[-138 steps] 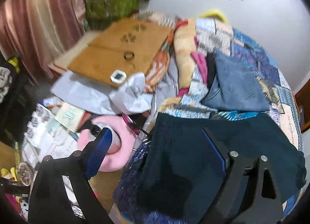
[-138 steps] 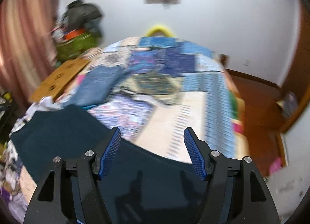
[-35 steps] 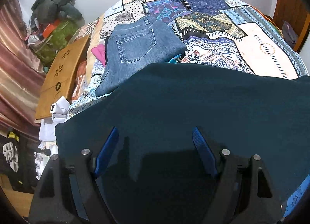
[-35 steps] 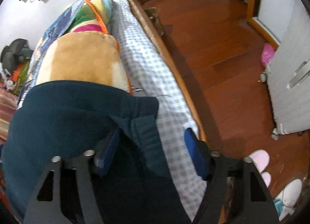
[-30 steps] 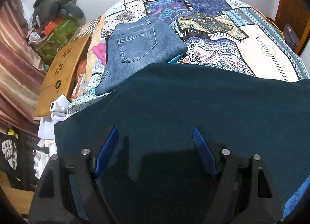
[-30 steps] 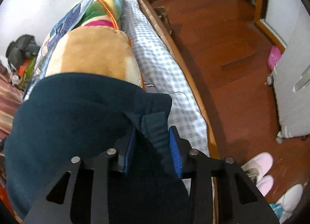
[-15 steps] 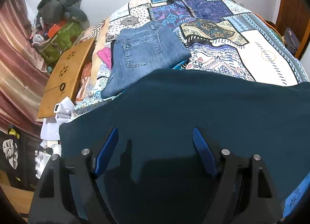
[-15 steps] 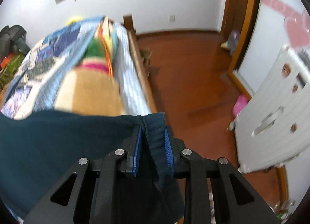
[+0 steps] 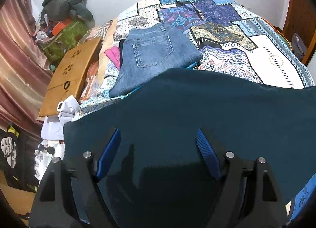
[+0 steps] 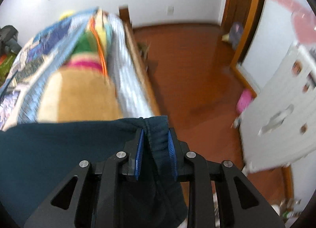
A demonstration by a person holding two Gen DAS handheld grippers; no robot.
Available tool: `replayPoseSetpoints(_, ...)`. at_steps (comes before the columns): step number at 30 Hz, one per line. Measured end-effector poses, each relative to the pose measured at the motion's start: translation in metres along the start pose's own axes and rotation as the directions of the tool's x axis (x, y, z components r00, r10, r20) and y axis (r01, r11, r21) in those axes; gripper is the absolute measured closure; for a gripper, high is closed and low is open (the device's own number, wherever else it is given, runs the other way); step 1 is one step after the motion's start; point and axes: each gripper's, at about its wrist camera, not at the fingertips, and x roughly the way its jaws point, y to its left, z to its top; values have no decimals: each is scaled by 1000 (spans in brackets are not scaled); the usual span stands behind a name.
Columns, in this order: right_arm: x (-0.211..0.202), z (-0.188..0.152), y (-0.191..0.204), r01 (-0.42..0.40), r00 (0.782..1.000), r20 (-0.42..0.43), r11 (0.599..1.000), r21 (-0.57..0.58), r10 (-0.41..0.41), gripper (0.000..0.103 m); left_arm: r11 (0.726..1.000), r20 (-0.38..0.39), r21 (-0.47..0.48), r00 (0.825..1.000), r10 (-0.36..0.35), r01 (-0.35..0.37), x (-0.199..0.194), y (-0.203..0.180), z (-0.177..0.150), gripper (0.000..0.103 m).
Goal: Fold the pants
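Note:
Dark teal pants (image 9: 197,109) lie spread across the near end of the patchwork bed quilt (image 9: 266,54). My left gripper (image 9: 158,149) hovers just above the cloth, its blue pads wide apart and open with nothing pinched between them. In the right wrist view, my right gripper (image 10: 155,151) has the bunched waistband edge of the pants (image 10: 158,135) between its blue pads. Those jaws are opening slightly, but the cloth still sits gripped and lifted off the bed's side. The rest of the pants (image 10: 59,149) trails off to the left.
Folded blue jeans (image 9: 154,58) lie on the quilt beyond the teal pants. A wooden board (image 9: 73,74) and piled clutter (image 9: 63,20) line the left side. Right of the bed edge (image 10: 138,66) is bare wooden floor (image 10: 197,80), then a white cabinet (image 10: 286,109).
The right gripper closed on the pants' waistband edge and lifted it, tilting up so more floor and wall show. The left gripper stayed open over the cloth, barely moving.

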Motion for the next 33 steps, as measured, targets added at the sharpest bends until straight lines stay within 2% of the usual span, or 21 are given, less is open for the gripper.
replayPoseSetpoints(2,-5,0,-3,20,1000,-3,1000,9,-20,76,1000,-3,0,1000,-14,14,1,1,-1,24)
replayPoseSetpoints(4,-20,2,-2,57,998,16,998,19,-57,70,1000,5,9,1000,-16,16,-2,0,-2,24)
replayPoseSetpoints(9,-79,3,11,32,995,94,999,-5,-31,61,999,43,31,999,-33,32,-12,-6,-1,24)
replayPoseSetpoints(12,-114,-3,26,-10,990,141,999,-32,14,49,997,65,37,996,-69,66,-20,-10,-1,24)
replayPoseSetpoints(17,-150,-27,51,-119,977,172,993,-26,122,29,993,110,72,989,-96,89,-32,-19,-3,15)
replayPoseSetpoints(22,-145,-65,75,-253,963,110,966,50,246,28,986,100,94,985,-144,134,-31,-26,-11,15)
replayPoseSetpoints(26,-121,-98,77,-346,938,36,917,199,346,28,980,71,103,981,-179,172,-26,-29,-19,14)
replayPoseSetpoints(28,-115,-106,74,-357,933,55,901,244,355,28,976,50,107,979,-196,190,-21,-32,-22,14)
replayPoseSetpoints(30,-112,-108,70,-386,920,58,876,288,387,28,973,36,101,977,-211,206,-16,-33,-25,13)
replayPoseSetpoints(33,-109,-108,66,-407,910,70,845,348,409,28,970,31,59,970,-239,237,-12,-31,-26,8)
